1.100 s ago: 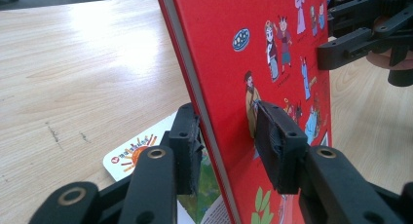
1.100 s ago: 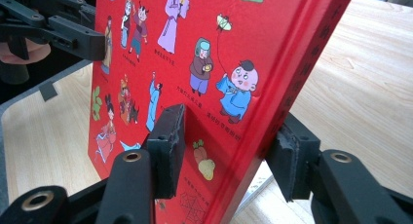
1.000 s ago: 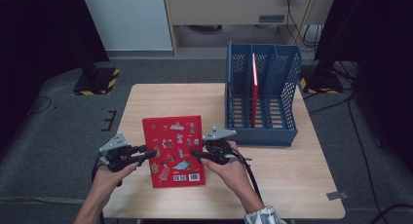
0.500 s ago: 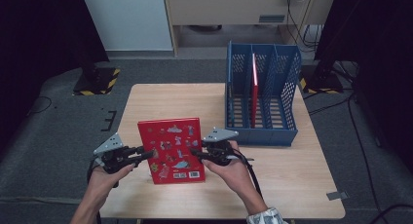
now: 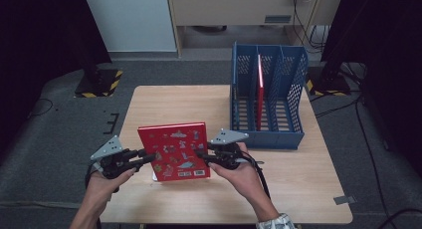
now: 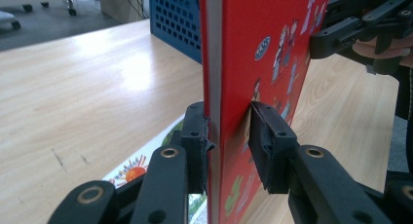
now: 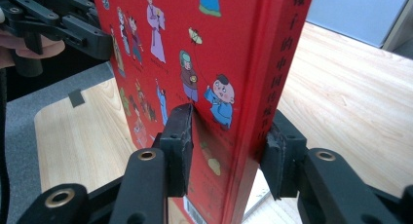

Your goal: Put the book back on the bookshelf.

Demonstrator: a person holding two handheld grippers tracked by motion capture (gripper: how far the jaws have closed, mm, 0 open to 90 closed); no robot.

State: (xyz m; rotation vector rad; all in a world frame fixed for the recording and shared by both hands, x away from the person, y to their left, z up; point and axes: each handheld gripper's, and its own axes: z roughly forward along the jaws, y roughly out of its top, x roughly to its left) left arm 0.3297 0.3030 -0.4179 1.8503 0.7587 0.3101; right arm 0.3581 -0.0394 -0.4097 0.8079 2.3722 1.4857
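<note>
A red picture book [image 5: 174, 152] with cartoon figures on its cover is held tilted up off the wooden table [image 5: 298, 189] near its front edge. My left gripper [image 5: 147, 157] is shut on the book's left edge, and in the left gripper view its pads [image 6: 195, 141] clamp the red book [image 6: 243, 63]. My right gripper [image 5: 201, 155] grips the spine side. Its jaws have just been closing, and its pads [image 7: 178, 136] press both faces of the red book [image 7: 195, 48].
A blue slotted file rack [image 5: 268, 134] stands at the table's right, with another red book [image 5: 260, 92] upright in it. A white, colourful book [image 6: 141, 160] lies flat on the table under the lifted one.
The red book has risen from lying flat on the table to a tilted, raised position. Both hands have moved up with it.
</note>
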